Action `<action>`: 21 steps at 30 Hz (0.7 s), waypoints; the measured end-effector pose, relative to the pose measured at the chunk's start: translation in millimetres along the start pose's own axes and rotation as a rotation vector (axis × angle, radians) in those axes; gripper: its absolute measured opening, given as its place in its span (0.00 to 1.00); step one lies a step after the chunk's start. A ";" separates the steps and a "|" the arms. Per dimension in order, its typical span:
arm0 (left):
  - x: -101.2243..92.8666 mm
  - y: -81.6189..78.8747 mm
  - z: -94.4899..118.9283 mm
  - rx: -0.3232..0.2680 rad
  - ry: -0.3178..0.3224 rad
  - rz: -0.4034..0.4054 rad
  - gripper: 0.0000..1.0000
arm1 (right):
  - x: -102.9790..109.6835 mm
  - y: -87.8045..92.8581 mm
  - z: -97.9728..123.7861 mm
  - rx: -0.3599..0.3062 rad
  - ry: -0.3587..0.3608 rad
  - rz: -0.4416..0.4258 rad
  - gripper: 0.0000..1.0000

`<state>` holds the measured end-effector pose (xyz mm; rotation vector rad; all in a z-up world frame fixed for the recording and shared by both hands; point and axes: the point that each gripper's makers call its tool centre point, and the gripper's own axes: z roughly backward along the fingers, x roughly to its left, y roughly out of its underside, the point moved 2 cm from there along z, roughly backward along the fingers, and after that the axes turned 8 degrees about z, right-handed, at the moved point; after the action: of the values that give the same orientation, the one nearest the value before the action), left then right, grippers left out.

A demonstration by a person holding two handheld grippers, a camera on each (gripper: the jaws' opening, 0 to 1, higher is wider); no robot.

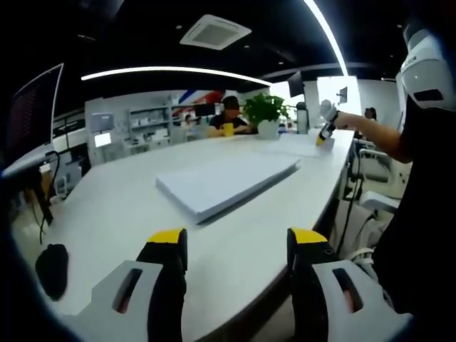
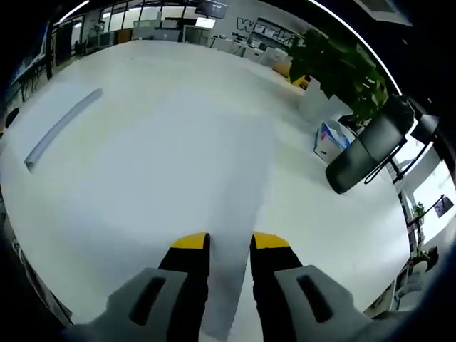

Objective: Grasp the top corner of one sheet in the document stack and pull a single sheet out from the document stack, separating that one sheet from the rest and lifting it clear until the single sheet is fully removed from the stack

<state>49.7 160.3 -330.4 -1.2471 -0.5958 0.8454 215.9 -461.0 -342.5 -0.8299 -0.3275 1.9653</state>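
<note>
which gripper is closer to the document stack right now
Left. The left gripper hovers open just short of the document stack; the right gripper is far across the table, holding a single sheet.

open-plan office | long white surface (image 1: 142,206) | monitor (image 1: 32,114) at 9 o'clock | shelving (image 1: 146,125) and seated person (image 1: 229,117) at 12 | potted plant (image 1: 265,112) at 1 | ceiling vent (image 1: 214,32), strip light (image 1: 171,71) overhead
</note>
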 end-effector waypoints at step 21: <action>-4.0 -2.3 1.3 -0.011 0.005 -0.001 0.56 | -32.8 -4.7 21.4 -0.206 0.174 -0.078 0.41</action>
<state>47.0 157.6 -327.6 -1.2583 -0.5977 0.8393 215.3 -484.1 -310.6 -1.0962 -0.4574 1.7928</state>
